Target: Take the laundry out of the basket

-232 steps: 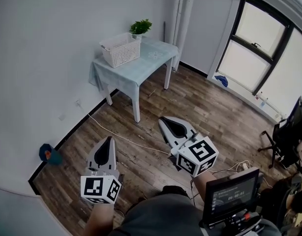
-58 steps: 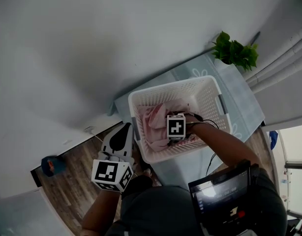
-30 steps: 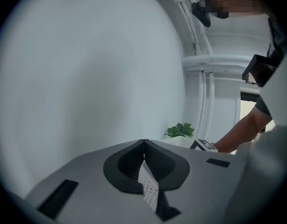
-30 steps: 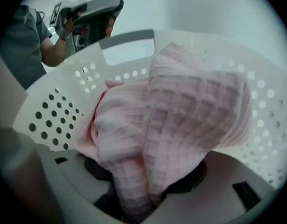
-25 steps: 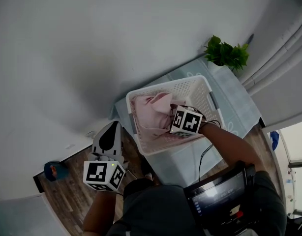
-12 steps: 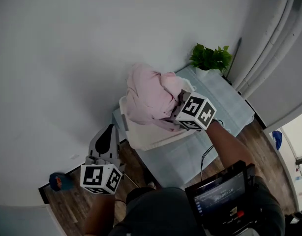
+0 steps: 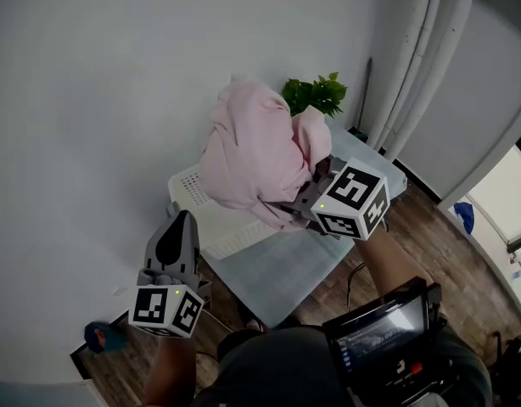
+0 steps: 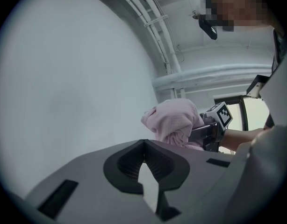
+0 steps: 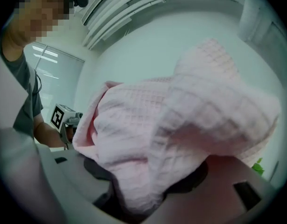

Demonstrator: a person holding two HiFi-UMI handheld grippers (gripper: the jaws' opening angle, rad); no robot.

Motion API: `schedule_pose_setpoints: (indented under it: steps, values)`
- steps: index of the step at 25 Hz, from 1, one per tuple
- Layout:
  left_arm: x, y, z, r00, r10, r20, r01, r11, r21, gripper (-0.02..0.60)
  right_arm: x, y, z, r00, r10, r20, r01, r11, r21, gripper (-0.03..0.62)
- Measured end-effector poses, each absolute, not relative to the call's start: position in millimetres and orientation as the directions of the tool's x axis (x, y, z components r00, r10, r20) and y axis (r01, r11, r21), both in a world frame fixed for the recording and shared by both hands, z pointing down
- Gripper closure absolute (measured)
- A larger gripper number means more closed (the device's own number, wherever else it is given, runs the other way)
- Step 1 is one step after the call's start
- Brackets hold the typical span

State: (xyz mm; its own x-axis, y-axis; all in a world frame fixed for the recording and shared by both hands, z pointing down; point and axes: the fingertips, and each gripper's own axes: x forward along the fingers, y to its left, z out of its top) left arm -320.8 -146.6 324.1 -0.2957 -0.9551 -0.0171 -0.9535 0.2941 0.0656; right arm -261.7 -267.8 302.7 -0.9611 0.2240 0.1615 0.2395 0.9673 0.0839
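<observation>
A bundle of pink waffle-weave laundry hangs in the air above the white slatted basket, which stands on the table with the pale blue cloth. My right gripper is shut on the bundle's lower right side. In the right gripper view the pink laundry fills the picture and hides most of the right gripper. My left gripper hangs low at the table's left corner, shut with nothing in it. In its own view the left gripper points up at the lifted pink laundry.
A green potted plant stands at the table's far end behind the laundry. White pipes run down the wall at the right. A blue object lies on the wooden floor by the wall. A screen sits at the person's chest.
My right gripper has risen from inside the basket, and the pink bundle has gone up with it, clear of the rim. My left gripper has stayed low beside the table.
</observation>
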Motion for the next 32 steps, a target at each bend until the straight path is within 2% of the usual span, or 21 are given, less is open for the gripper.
schedule_pose_setpoints:
  steps: [4,9,15,19,24,32]
  values:
    - [-285.6,-162.7,315.2,-0.239,-0.97,-0.032,-0.969,0.237,0.065,0.571,-209.0,-275.2,277.9,-0.987,0.125,0.102,0.136,0.985,0.108,0.307]
    - [-233.7,-192.2,305.2,-0.072,-0.997,-0.038,-0.997,0.071,0.044,0.571,-140.2,-285.3,258.5,-0.997,-0.05,0.054,-0.043,0.992,0.115,0.307]
    - [-227.8,-222.8,301.7,0.042,-0.997,-0.06,-0.999,-0.043,0.014,0.571,-113.1,-306.0,259.6,-0.968,-0.249,0.023,-0.246,0.964,0.103,0.306]
    - [-187.6,-213.8,293.1,0.134,-0.988,-0.079,-0.991,-0.133,-0.008,0.571,-60.1,-289.1,256.6,-0.927,-0.375,-0.003,-0.374,0.925,0.074,0.304]
    - [-170.8,-218.4,297.7,0.176,-0.983,-0.049,-0.984,-0.176,0.002,0.571,-38.3,-281.9,268.1,-0.891,-0.455,-0.013,-0.455,0.89,0.029,0.304]
    - [-177.4,-235.9,310.1,0.177,-0.983,-0.044,-0.984,-0.177,-0.004,0.571,-35.4,-292.7,290.7,-0.859,-0.511,-0.013,-0.511,0.859,0.0,0.301]
